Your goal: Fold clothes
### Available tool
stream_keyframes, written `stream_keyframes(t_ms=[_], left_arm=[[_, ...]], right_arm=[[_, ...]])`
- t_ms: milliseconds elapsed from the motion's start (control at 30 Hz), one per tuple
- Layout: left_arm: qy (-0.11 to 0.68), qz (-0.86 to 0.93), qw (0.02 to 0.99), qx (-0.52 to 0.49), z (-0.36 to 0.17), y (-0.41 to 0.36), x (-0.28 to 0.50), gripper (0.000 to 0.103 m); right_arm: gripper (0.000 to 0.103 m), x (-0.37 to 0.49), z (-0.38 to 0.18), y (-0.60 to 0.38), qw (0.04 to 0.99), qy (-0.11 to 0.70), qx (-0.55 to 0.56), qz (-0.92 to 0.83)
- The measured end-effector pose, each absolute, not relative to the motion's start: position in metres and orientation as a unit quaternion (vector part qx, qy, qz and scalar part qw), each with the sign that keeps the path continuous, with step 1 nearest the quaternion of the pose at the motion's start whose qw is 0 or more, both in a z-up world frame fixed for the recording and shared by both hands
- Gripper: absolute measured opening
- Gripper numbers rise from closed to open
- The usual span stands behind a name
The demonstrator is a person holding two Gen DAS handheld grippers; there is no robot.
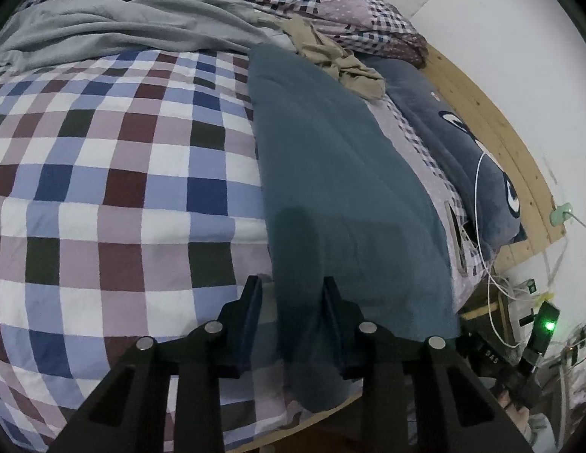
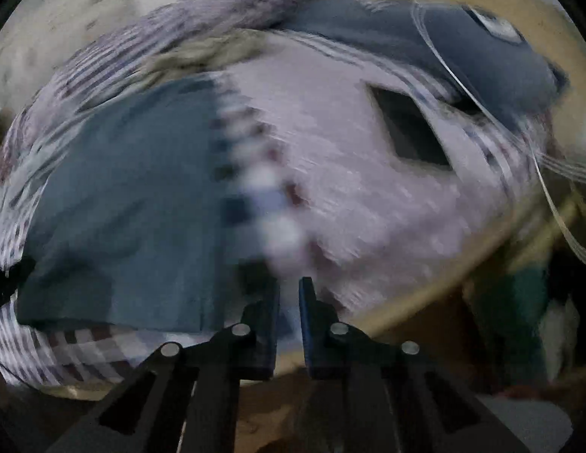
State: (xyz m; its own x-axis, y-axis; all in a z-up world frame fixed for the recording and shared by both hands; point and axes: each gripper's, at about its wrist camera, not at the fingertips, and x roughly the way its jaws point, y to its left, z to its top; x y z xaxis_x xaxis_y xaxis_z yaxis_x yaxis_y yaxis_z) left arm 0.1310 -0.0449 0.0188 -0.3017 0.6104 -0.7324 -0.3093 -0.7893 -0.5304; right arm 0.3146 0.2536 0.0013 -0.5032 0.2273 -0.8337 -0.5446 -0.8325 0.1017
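- Left gripper (image 1: 293, 287) jaws apart, empty; right gripper (image 2: 289, 290) jaws nearly together, nothing between
- Teal garment (image 1: 342, 173) lies flat on the checked quilt (image 1: 122, 173), near bed edge
- We judge a fold pending; next we must pinch its near hem

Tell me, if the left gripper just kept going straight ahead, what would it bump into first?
Probably the teal garment lying on the bed; the left gripper, jaws open, points along its near end. Depth is hard to judge here.
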Motion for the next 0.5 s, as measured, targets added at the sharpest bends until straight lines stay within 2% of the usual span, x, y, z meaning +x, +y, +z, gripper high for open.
stream_keyframes(t_ms=[100,200,267,300,333,367,500], left_arm=[[-0.157,0.791,0.288,-0.517,0.021,-0.049,0.131,0.034],[-0.178,0.788,0.29,-0.513,0.026,-0.057,0.127,0.037],[-0.197,0.787,0.294,-0.505,0.032,-0.063,0.123,0.044],[-0.204,0.789,0.296,-0.499,0.035,-0.066,0.12,0.051],[-0.21,0.79,0.299,-0.492,0.039,-0.068,0.116,0.058],[-0.214,0.792,0.302,-0.485,0.042,-0.068,0.111,0.062],[-0.216,0.804,0.304,-0.464,0.053,-0.068,0.084,0.067]], right_arm=[[0.013,0.326,0.006,0.268,0.236,0.213,-0.43,0.845],[0.016,0.316,0.016,0.266,0.202,0.212,-0.414,0.862],[0.026,0.306,0.022,0.263,0.179,0.21,-0.404,0.872],[0.035,0.299,0.025,0.263,0.167,0.207,-0.399,0.877],[0.04,0.29,0.03,0.263,0.157,0.201,-0.394,0.883],[0.041,0.279,0.035,0.264,0.15,0.197,-0.388,0.888],[0.044,0.218,0.056,0.277,0.117,0.189,-0.364,0.904]])
